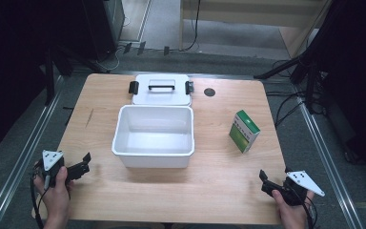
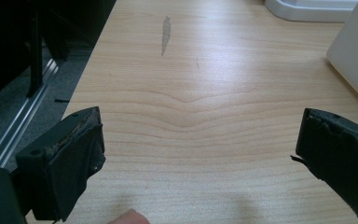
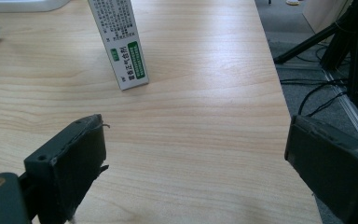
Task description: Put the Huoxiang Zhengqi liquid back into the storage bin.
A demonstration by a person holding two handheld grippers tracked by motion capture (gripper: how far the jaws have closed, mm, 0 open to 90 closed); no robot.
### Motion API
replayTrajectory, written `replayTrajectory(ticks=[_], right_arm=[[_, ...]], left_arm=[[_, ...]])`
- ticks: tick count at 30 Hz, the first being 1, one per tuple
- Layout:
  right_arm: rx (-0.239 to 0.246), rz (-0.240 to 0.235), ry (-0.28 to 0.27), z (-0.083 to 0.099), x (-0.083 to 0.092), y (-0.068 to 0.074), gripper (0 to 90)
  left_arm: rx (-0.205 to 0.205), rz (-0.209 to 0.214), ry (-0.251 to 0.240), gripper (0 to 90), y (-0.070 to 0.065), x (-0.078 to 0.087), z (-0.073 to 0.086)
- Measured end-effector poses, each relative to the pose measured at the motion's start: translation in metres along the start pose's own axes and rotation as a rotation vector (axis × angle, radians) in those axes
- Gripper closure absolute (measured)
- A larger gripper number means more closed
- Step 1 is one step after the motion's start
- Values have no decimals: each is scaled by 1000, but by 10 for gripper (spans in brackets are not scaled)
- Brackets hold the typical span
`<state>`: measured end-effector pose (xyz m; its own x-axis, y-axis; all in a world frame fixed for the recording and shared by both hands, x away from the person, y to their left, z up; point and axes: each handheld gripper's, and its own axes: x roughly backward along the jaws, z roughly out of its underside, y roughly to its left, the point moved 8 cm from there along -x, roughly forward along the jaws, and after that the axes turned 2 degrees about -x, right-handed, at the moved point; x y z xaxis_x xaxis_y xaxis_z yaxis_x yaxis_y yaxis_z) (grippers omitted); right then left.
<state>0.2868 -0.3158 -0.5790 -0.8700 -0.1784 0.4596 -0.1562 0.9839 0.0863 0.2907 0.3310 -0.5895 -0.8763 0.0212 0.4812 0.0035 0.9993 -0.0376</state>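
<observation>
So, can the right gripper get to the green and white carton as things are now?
Probably yes. The right gripper has its jaws wide open, and bare wooden table lies between it and the green and white carton, which stands upright, apart from the white bin.

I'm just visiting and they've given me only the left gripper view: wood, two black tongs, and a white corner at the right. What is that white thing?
Observer: It's an open white tub in the middle of the table, with nothing inside.
Operator: Does it have a lid?
Observer: Yes, a white lid with a black handle lies flat just behind the tub.
Operator: Anything else on the table?
Observer: A green and white carton stands upright to the tub's right, ahead of the right tongs.
Operator: Are those tongs holding anything?
Observer: No, their jaws stand wide apart over bare wood, like the left tongs.
</observation>
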Motion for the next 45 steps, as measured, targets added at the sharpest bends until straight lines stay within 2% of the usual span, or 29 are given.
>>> replayTrajectory(ticks=[5, 8, 10, 17, 22, 26, 29, 33, 36, 39, 43, 45], right_arm=[[-5, -13, -2, 0, 0, 0, 57], [-6, -5, -1, -1, 0, 0, 64], [11, 2, 13, 0, -1, 0, 71], [21, 5, 45, 0, -4, 0, 122], [69, -21, 115, 2, -7, 6, 124], [83, -39, 156, -4, -7, 9, 128], [110, -63, 201, -11, -8, 12, 129], [177, -62, 284, -21, -10, 17, 131], [208, -64, 350, -26, -13, 19, 135], [259, -61, 432, -33, -15, 22, 139], [313, -82, 535, -41, -18, 29, 143], [346, -92, 609, -43, -19, 34, 144]], left_arm=[[-2, 3, 9, 18, -1, -1, 0], [-10, 1, 10, 18, -1, -1, 0], [-6, 4, 8, 17, -1, 0, 0], [3, 9, 8, 17, -1, 0, 0], [5, 11, 11, 18, -1, -1, 0], [4, 13, 10, 18, -1, 0, 0], [4, 13, 10, 17, -1, -1, 0], [4, 12, 11, 18, -1, -1, 0], [4, 13, 11, 17, -1, -1, 0], [7, 14, 10, 18, -1, -1, 0], [6, 13, 13, 18, -1, -1, 1], [6, 14, 13, 17, -1, -1, 1]])
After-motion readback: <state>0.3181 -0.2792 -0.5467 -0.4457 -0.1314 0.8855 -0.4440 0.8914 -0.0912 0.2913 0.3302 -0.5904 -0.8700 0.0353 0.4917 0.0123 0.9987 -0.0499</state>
